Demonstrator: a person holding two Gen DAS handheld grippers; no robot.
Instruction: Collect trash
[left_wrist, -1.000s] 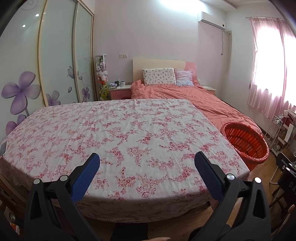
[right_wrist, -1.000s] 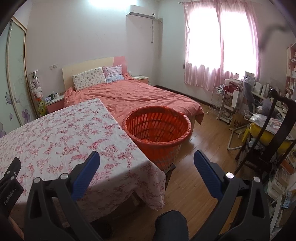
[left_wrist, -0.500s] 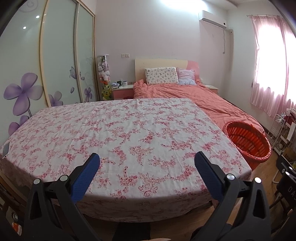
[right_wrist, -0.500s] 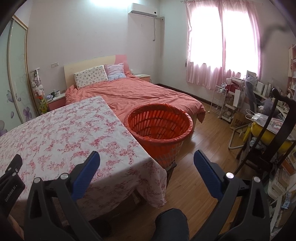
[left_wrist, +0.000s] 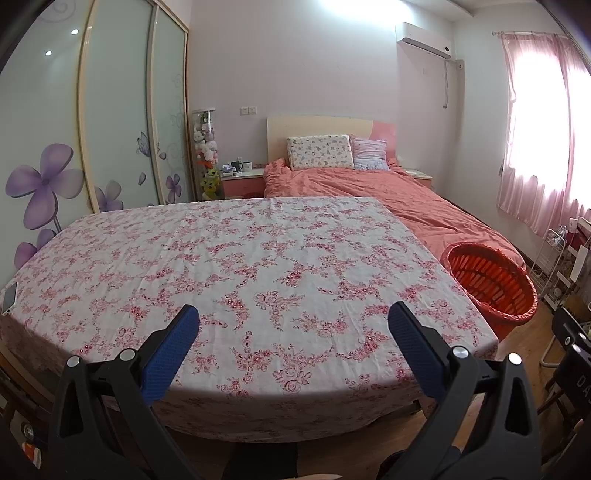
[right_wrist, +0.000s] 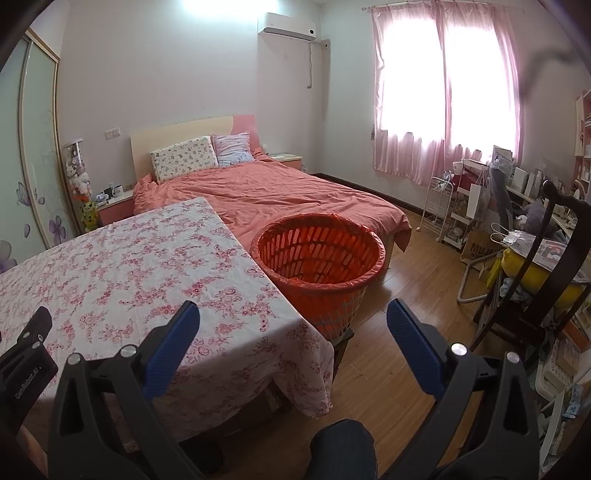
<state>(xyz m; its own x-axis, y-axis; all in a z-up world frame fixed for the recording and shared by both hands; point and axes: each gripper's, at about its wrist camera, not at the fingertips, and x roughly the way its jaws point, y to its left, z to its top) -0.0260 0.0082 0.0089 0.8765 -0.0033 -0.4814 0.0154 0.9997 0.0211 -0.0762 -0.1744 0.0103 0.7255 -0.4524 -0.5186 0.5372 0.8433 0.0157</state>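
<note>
An orange lattice basket (right_wrist: 320, 254) lined with an orange bag stands on the floor at the table's right end, between table and bed; it also shows at the right of the left wrist view as the basket (left_wrist: 489, 282). The table (left_wrist: 240, 258) wears a pink floral cloth and no trash shows on it. My left gripper (left_wrist: 293, 325) hangs open over the table's near edge, nothing between its blue pads. My right gripper (right_wrist: 293, 325) is open too, above the table's right corner and the floor in front of the basket. The left gripper's body (right_wrist: 26, 354) shows at the left edge.
A phone (left_wrist: 9, 297) lies at the table's far left edge. Behind the table is a bed (right_wrist: 273, 195) with a salmon cover. A dark wooden chair (right_wrist: 546, 273), a white rack (right_wrist: 439, 206) and a cluttered desk fill the right side. A person's knee (right_wrist: 341, 450) is below.
Both views have drifted slightly back and up; the table and basket sit a little lower and farther in the frames. Both grippers stay open and empty.
</note>
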